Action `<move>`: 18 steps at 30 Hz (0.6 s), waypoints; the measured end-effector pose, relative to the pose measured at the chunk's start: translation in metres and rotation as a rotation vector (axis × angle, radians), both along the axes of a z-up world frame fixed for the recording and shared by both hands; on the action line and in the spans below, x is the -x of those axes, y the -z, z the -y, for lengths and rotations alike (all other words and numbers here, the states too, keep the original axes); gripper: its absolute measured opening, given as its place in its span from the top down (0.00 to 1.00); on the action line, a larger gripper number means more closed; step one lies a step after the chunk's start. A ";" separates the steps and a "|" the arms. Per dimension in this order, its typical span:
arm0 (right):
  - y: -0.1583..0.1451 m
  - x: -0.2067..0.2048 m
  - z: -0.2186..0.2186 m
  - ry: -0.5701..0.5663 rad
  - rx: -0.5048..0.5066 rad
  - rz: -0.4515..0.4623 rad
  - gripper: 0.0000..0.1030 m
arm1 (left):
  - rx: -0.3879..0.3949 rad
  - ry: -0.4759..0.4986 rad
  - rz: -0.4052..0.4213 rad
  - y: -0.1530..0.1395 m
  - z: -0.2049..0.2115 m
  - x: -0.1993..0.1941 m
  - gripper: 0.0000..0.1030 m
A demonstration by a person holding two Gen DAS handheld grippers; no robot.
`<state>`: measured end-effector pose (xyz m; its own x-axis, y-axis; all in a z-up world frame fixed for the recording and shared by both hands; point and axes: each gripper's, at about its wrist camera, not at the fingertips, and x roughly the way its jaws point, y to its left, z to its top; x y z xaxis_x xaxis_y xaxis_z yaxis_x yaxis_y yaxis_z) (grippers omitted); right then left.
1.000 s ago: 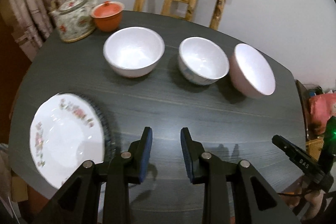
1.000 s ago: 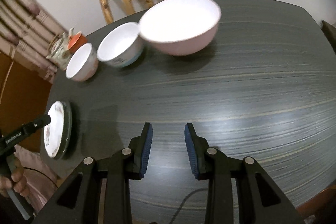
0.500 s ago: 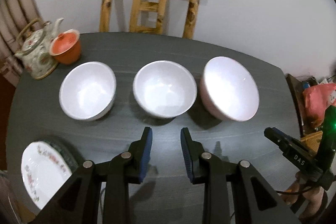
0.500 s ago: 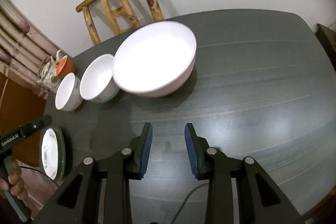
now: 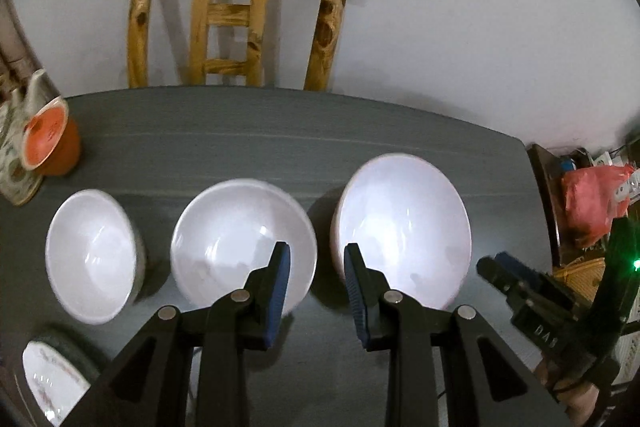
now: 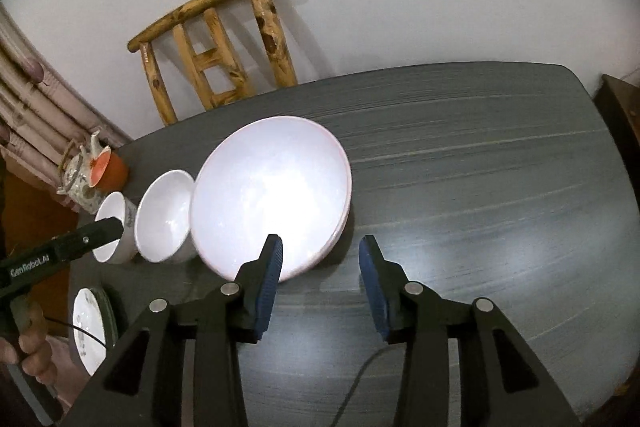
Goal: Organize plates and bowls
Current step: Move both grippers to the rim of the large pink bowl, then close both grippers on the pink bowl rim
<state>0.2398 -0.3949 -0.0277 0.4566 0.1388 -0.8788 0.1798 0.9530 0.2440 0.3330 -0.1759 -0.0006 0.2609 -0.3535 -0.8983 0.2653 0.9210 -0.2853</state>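
Bowls sit in a row on the dark table: a small bowl on the left, a middle bowl next to it, and a big pink bowl on the right. A flowered plate lies on a darker plate at the near left edge. A second ago both tools were farther back and the bowls looked small and far away. Now both have come in close. The left gripper hangs open and empty, with its left finger over the near rim of the middle bowl and its right finger by the near rim of the big pink bowl. The right gripper is open and empty too, and it has spread a bit wider than before. Its left finger is over the near rim of the big pink bowl, and its right finger is over bare table. Nothing is picked up yet. I think each tool is about to pinch a bowl rim, so the bowls can be stacked. A teapot and an orange cup stand at the far left, and a wooden chair is behind the table.
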 end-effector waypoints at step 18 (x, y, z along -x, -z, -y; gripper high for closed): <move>0.047 -0.049 0.010 0.022 0.003 -0.115 0.63 | -0.037 0.126 -0.041 0.048 0.058 -0.045 0.73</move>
<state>0.2893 -0.4050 -0.0744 0.3561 0.1268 -0.9258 0.2270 0.9493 0.2173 0.3781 -0.2340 -0.0491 0.1795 -0.3476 -0.9203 0.3680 0.8913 -0.2648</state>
